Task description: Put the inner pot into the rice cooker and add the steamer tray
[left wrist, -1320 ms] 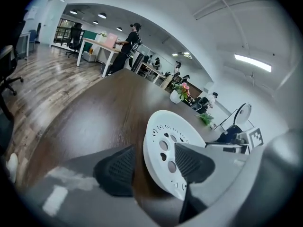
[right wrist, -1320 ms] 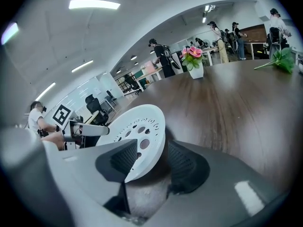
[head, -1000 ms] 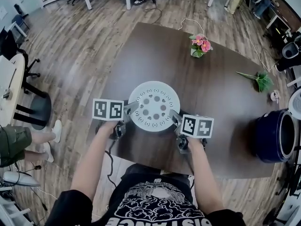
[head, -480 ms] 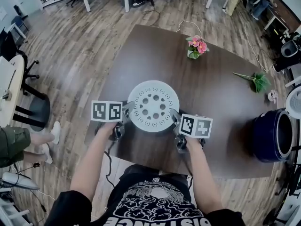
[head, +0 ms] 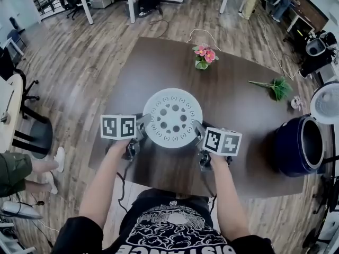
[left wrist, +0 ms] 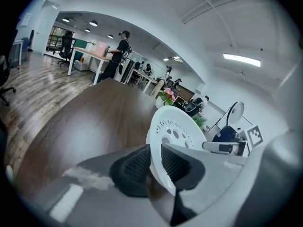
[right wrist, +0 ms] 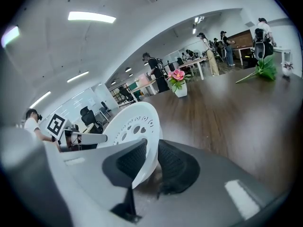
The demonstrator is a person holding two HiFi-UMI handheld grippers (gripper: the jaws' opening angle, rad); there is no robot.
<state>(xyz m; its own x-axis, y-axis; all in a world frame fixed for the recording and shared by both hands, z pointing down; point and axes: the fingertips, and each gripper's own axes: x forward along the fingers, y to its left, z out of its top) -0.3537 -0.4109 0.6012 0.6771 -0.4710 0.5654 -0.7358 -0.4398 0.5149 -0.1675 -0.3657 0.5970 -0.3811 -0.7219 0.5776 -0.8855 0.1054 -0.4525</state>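
White round perforated steamer tray (head: 172,117): left gripper (head: 142,125) and right gripper (head: 197,129) jaws, wider a second ago, have just closed and clamp its left and right rim

Your black short-sleeved T-shirt (head: 175,226) bears a white print. Your left gripper (head: 143,127) and right gripper (head: 198,131) each carry a white cube (head: 118,126) with black square markers, grey jaws and black ribbed pads (left wrist: 135,167)

No fully legible text. Left cube (head: 119,126) and right cube (head: 222,142) carry black-and-white square markers, coded patterns only. T-shirt (head: 175,224): white print, lettering cut by frame edge, unreadable.
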